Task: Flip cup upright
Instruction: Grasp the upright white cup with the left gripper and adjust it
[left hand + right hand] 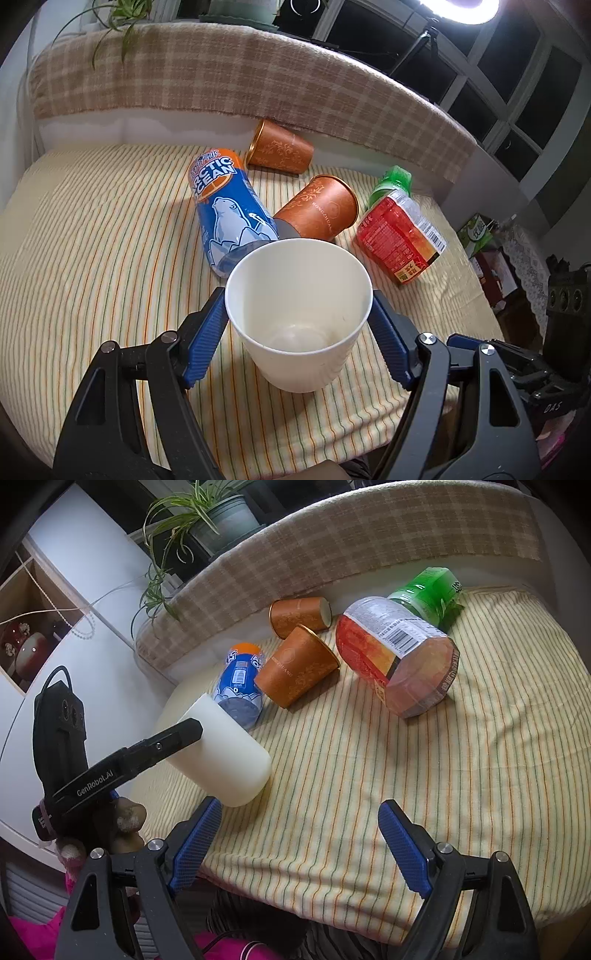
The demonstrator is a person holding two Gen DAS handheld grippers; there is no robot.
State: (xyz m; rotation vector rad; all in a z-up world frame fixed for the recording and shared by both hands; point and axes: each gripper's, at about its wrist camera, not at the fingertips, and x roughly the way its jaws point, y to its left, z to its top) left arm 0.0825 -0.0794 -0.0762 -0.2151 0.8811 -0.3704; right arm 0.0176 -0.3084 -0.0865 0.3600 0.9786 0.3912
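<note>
A white paper cup (299, 317) sits between the blue pads of my left gripper (297, 314), which is shut on it near the rim. The cup's mouth faces up and toward the camera, with its base close to the striped cloth. In the right wrist view the same cup (225, 753) is tilted, with the left gripper's black finger (162, 746) across it. My right gripper (299, 834) is open and empty above the table's near edge, to the right of the cup.
Two orange paper cups (317, 214) (279, 151) lie on their sides behind the white cup. A blue Arctic Ocean bottle (229, 206) and a red-labelled bottle with a green cap (399, 229) also lie there. The striped tablecloth (92, 240) covers the table; a plaid-covered ledge (221, 81) bounds the back.
</note>
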